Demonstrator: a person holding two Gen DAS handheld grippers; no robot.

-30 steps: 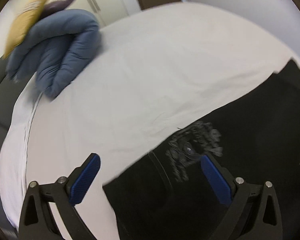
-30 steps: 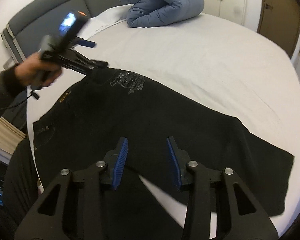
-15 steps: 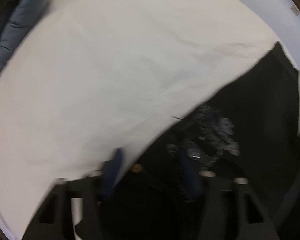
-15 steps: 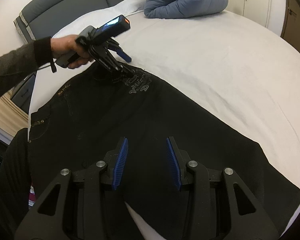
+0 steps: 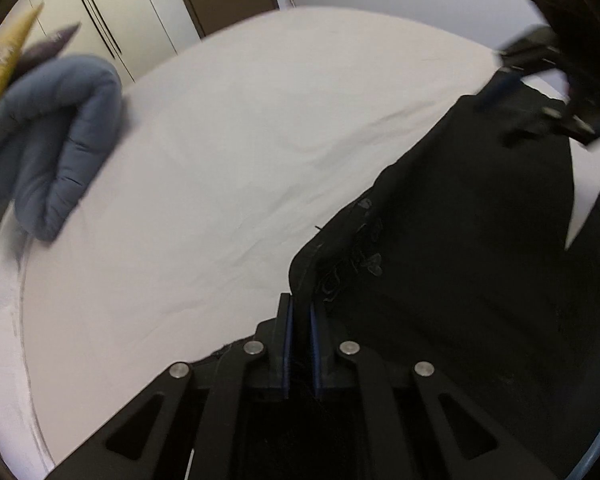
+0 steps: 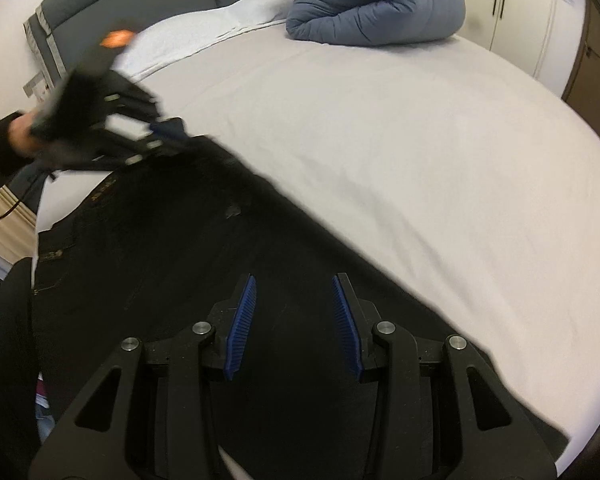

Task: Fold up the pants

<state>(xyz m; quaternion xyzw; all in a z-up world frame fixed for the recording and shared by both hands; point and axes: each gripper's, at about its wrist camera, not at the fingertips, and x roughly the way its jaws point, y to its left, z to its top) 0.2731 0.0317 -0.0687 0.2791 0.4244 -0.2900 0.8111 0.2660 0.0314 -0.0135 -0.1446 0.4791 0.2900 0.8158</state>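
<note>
Black pants (image 5: 460,280) lie spread on a white bed, with a grey print (image 5: 364,248) near their upper edge. My left gripper (image 5: 299,304) is shut on the pants' edge, black cloth pinched between its blue pads. In the right wrist view the same left gripper (image 6: 172,132) holds that corner of the pants (image 6: 180,260) slightly raised at the upper left. My right gripper (image 6: 294,280) hovers over the middle of the pants, its jaws partly open with nothing pinched between them.
A rolled blue duvet (image 6: 380,8) lies at the far side of the bed sheet (image 6: 380,140), beside a grey headboard (image 6: 120,4). A person's hand (image 6: 18,136) holds the left gripper. Wardrobe doors (image 5: 100,20) stand behind the bed.
My left gripper went from wide open to shut on the pants' edge and lifted that corner. My right gripper slid farther over the pants, its gap unchanged.
</note>
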